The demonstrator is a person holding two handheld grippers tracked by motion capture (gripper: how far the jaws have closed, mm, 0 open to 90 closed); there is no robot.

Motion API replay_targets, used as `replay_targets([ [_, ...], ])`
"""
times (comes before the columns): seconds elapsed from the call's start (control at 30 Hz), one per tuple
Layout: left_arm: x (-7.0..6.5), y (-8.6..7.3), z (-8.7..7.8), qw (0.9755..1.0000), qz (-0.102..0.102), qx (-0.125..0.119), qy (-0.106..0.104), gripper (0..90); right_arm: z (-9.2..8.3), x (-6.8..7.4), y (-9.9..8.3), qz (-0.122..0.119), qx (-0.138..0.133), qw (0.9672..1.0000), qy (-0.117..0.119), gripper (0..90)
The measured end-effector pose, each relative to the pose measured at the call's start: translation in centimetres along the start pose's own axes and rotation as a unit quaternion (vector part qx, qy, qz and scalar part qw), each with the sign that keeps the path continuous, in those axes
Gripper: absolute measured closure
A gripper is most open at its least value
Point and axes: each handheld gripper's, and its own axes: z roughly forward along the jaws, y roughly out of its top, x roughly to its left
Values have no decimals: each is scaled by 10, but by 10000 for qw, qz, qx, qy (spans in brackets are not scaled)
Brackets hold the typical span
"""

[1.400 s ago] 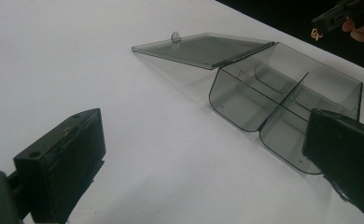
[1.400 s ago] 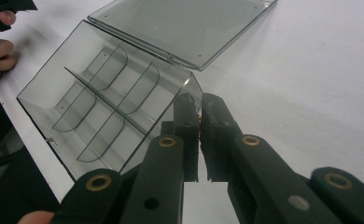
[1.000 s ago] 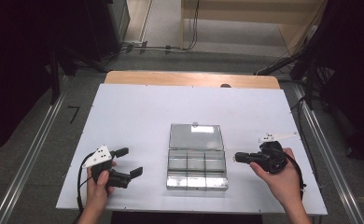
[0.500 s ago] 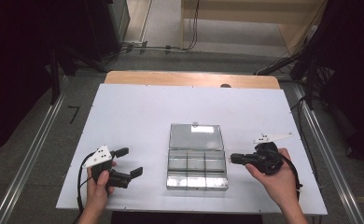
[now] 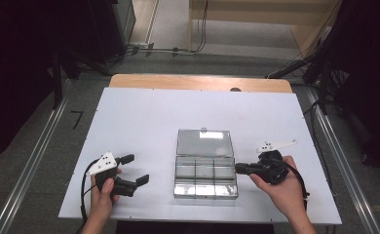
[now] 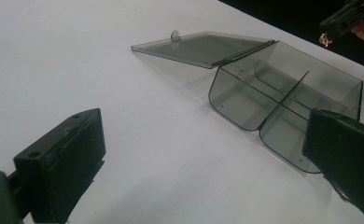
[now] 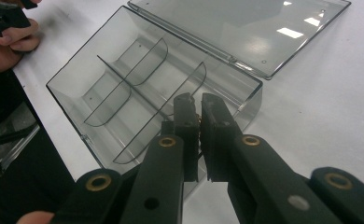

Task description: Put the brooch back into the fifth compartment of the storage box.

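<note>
A clear smoky plastic box (image 5: 205,181) with several compartments lies open at the table's middle, its lid (image 5: 204,142) flat on the far side. My right gripper (image 5: 237,168) hovers at the box's right edge with its jaws shut on a small copper-coloured piece (image 6: 324,40). In the right gripper view the tips (image 7: 196,100) hang over the nearest compartment of the box (image 7: 91,42), and the piece (image 7: 199,122) glints between the pads. My left gripper (image 5: 137,169) rests open to the left of the box, nothing between its jaws (image 6: 203,158). The compartments (image 6: 264,93) look empty.
The white table top (image 5: 144,122) ends close behind both hands at its front edge. A wooden strip (image 5: 198,82) runs along the far edge. Metal rails (image 5: 32,161) flank the table on the floor. A cable trails from each gripper.
My right gripper has edged a little left, closer over the box's right side. The left gripper and the box have stayed put.
</note>
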Motion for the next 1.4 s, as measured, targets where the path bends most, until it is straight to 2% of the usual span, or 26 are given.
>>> replay_targets([
  [1.4, -1, 0, 1, 10000, 28, 31, -5, 0, 36, 23, 0, -265, 382, 9985, 289, 840],
])
